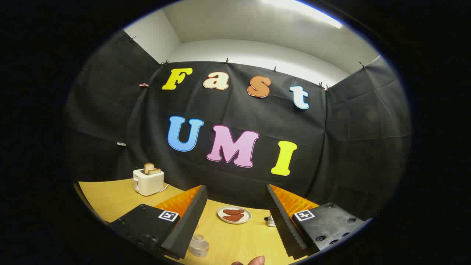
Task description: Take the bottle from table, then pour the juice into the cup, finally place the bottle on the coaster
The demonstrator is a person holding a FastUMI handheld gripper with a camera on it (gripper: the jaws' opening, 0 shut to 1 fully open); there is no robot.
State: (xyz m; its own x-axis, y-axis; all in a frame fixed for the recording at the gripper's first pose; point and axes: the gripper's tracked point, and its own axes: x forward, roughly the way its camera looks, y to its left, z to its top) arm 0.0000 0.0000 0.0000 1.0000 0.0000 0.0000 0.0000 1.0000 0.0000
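I have the gripper (235, 206) held above the wooden table (110, 195), tilted up so that most of what I see past it is the booth's black cloth wall and a strip of pale ceiling. Its 2 fingers stand wide apart, and nothing is between them that they press on; I am holding nothing.

Low down between the fingers, just inside the left finger (186, 221), I can see a small clear cup (199, 245) with a pale rim, standing on the table. It sits close against that finger's inner face, though I cannot tell whether they touch.

Ahead of the fingers and between them lies a small white plate (234, 214) with 2 reddish-brown pieces of food on it. Just inside the right finger (285, 221), near its ribbed pad, a small silvery object (271, 221) pokes out from behind the finger; too little of it shows for me to say what it is.

Beyond the left finger and off to its outer side stands a cream toaster (148, 181) with 2 slices of toast sticking up from its slots and a white cord trailing from its base.

At the very near end, below the gap between the fingers, a fingertip (256, 261) of a person's hand peeks in.

I cannot make out the bottle or the coaster from here.
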